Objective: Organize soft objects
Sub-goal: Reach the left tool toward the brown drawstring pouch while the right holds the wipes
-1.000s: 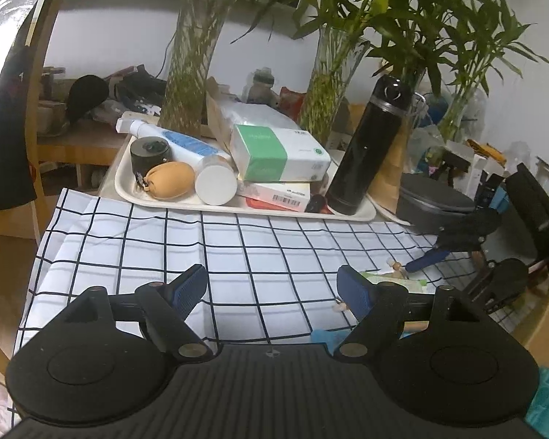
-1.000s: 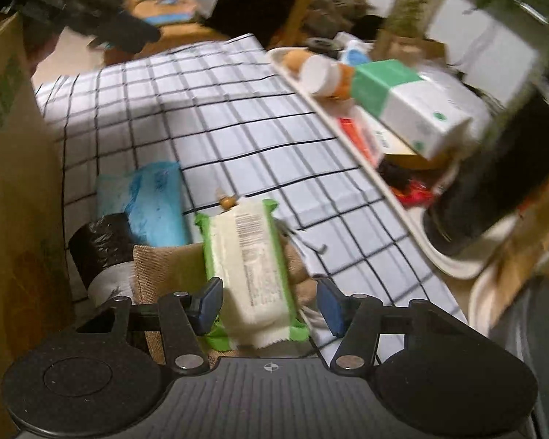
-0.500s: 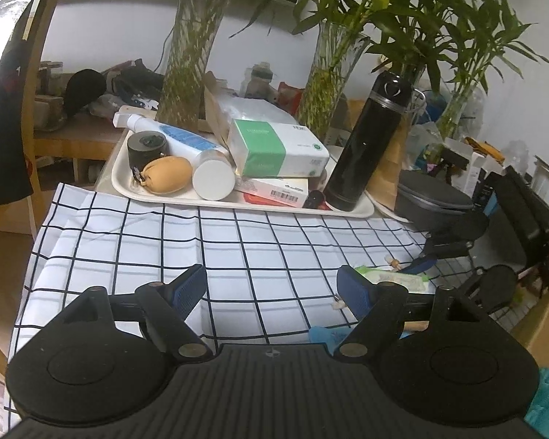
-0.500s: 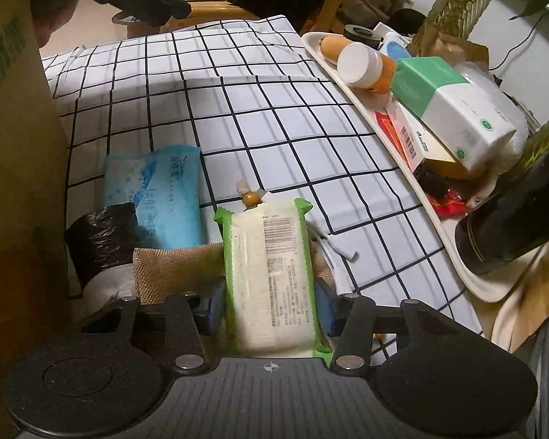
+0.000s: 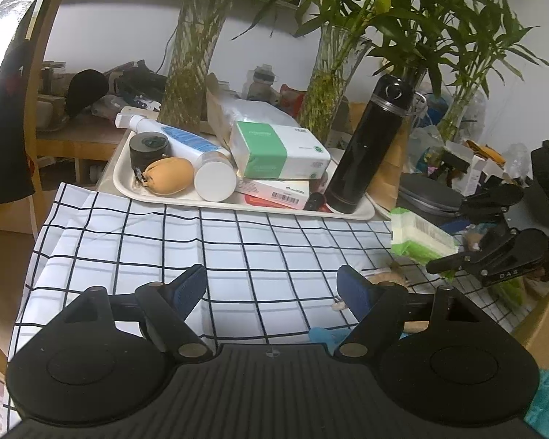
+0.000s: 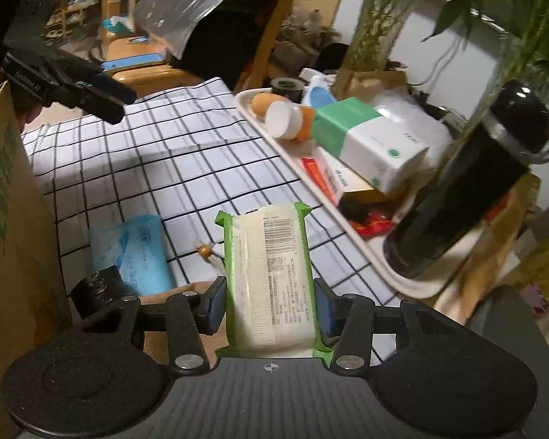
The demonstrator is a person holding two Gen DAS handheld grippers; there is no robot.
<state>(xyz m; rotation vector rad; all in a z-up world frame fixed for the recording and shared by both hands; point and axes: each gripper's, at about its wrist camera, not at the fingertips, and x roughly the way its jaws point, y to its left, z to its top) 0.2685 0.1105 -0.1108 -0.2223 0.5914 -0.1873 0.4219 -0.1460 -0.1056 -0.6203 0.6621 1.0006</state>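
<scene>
My right gripper (image 6: 271, 305) is shut on a green-edged pack of wipes (image 6: 271, 274), lifted off the checked cloth (image 6: 164, 153). From the left wrist view the same pack (image 5: 419, 237) hangs in the right gripper (image 5: 454, 245) at the right. Below it on the cloth lie a blue tissue pack (image 6: 135, 252), a tan fabric pouch (image 6: 179, 292) and a black roll (image 6: 99, 285). My left gripper (image 5: 271, 289) stands open over the cloth (image 5: 201, 248), holding nothing.
A white tray (image 5: 238, 206) at the back carries a green-and-white tissue box (image 5: 278, 150), a tube, an orange pouch (image 5: 168, 175) and a black flask (image 5: 369, 146). Glass vases with bamboo stand behind. A cardboard box (image 6: 7, 219) borders the left of the right wrist view.
The right gripper closed on the wipes pack and lifted it off the tan pouch. The left gripper stayed where it was, open.
</scene>
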